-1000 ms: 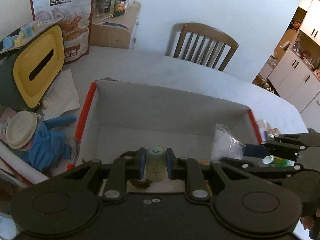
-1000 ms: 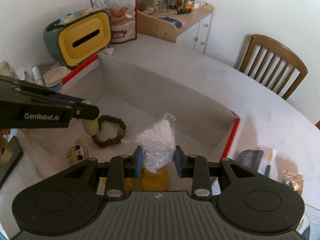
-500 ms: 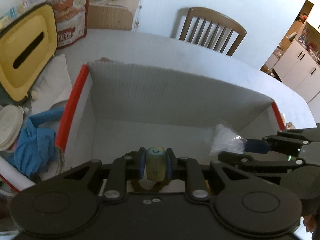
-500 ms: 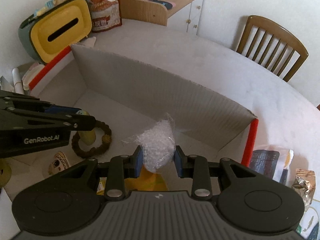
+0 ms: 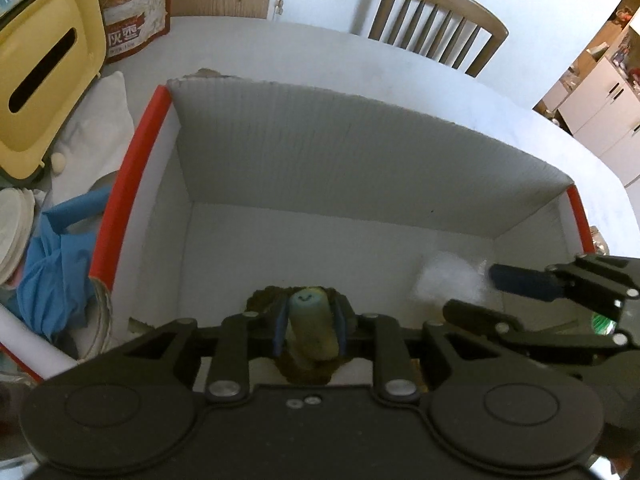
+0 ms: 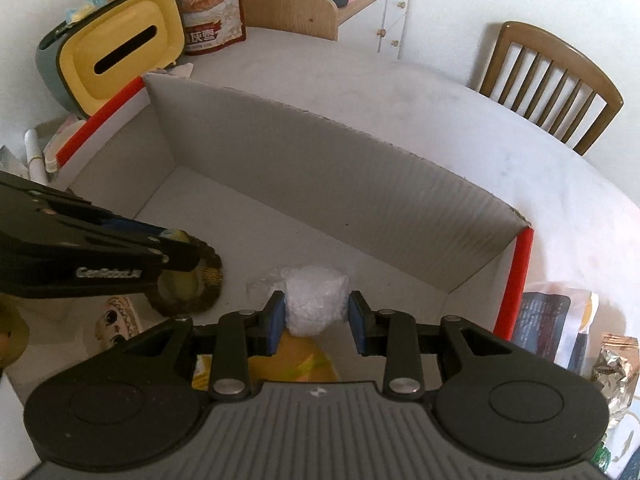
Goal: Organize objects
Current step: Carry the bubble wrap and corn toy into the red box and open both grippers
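On the white desk [image 6: 460, 120], the cardboard box [image 6: 320, 168] is filling: left tool [image 5: 308, 328] gripping a smiley toy [image 5: 310, 320], right tool [image 6: 316, 320] gripping a bead bag [image 6: 314, 304]; wrappers at right remain.

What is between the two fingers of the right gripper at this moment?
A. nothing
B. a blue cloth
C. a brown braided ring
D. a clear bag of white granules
D: in the right wrist view, the right gripper has its blue pads on either side of the clear bag of white granules inside the cardboard box; the brown ring sits further left, under the left gripper.
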